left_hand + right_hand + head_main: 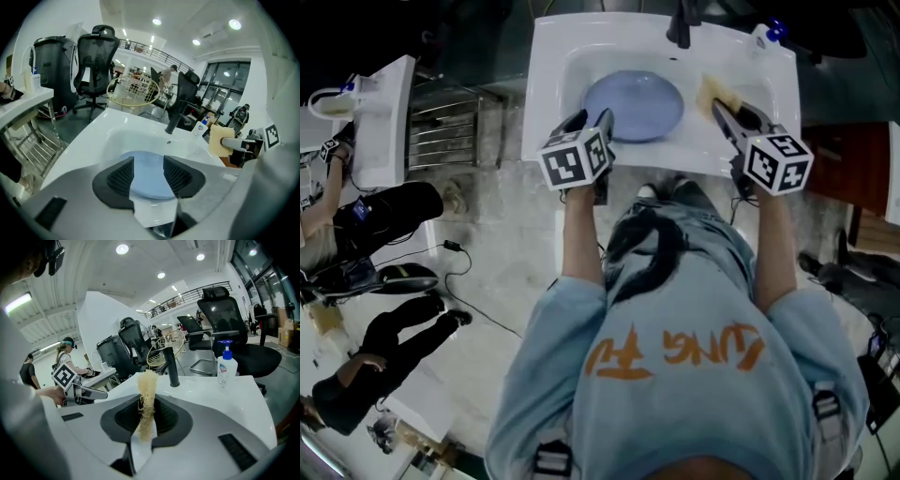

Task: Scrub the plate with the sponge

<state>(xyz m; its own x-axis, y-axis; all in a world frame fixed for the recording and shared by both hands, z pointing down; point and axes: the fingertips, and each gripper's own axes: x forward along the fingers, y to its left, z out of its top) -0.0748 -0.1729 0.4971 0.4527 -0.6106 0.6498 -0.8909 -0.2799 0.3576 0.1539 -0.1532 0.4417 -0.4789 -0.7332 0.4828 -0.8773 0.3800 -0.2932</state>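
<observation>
Closest in, the person's two forearms reach out from light blue sleeves to the front rim of a white sink. The left gripper hovers over that rim with its jaws spread wide and holding nothing. In the left gripper view the pale blue plate shows in the gap between them, with neither pad pressing on it. The right gripper is clenched on the yellow sponge. In the right gripper view the sponge stands squeezed thin and upright between the pads, its ragged top rising above them.

The plate lies flat in the sink's basin, just beyond the left jaws. The sponge is held at the basin's right side, apart from the plate.

Behind the basin a dark faucet rises from the sink's back ledge. A soap bottle with a blue pump stands on the ledge to its right.

Below the sink the floor is pale and mottled, with dark cables trailing across it. To the left a second white sink stands beside a metal rack, with a person in dark trousers seated near it.

Farther off, black office chairs and a wire basket stand in a large bright hall. It has ceiling spotlights, a railed upper gallery and tall windows.
</observation>
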